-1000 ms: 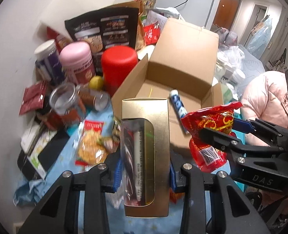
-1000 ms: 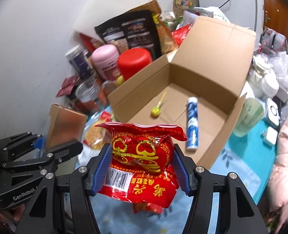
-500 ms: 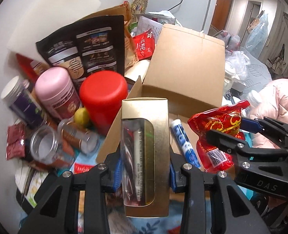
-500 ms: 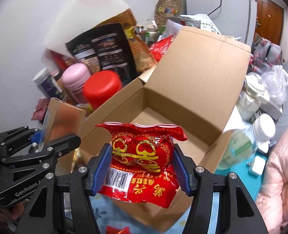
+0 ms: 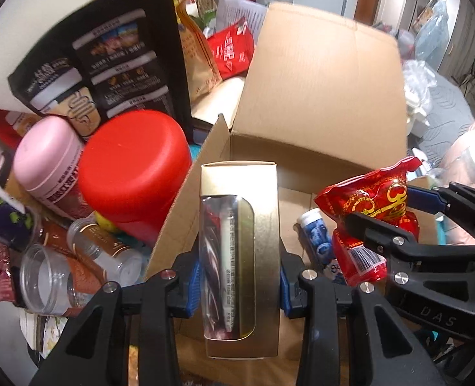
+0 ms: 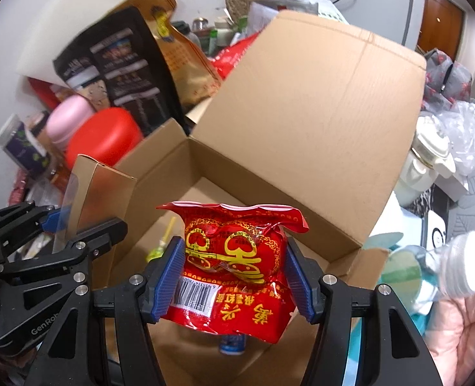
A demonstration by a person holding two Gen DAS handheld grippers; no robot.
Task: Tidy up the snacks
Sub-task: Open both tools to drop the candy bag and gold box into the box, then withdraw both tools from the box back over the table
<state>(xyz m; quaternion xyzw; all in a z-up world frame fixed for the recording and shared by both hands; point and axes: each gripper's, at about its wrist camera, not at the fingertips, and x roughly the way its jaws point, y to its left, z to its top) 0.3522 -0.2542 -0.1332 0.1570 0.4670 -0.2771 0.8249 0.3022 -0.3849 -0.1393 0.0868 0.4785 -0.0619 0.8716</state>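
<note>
My left gripper [image 5: 237, 284] is shut on a tall gold window box [image 5: 240, 251], held upright over the left wall of the open cardboard box [image 5: 317, 96]. My right gripper [image 6: 232, 281] is shut on a red snack packet [image 6: 237, 263] with gold print, hanging above the box's inside [image 6: 301, 128]. In the left wrist view the right gripper [image 5: 395, 215] and its red packet [image 5: 366, 206] show at the right. In the right wrist view the left gripper [image 6: 60, 225] and the gold box [image 6: 99, 199] show at the left. On the box floor lie a blue tube [image 5: 316, 234] and a yellow lollipop [image 6: 160, 247].
Left of the box stand a red canister [image 5: 134, 173], a pink-lidded jar [image 5: 50, 167], clear jars [image 5: 54, 283] and a black snack pouch [image 5: 108, 64]. A pink sleeve [image 6: 462, 321] and a bottle [image 6: 430, 270] are at the right. The box's tall back flap [image 6: 317, 80] stands upright.
Both grippers have moved forward and down from the table's front to over the cardboard box, each still holding its item. The box now fills much more of both views.
</note>
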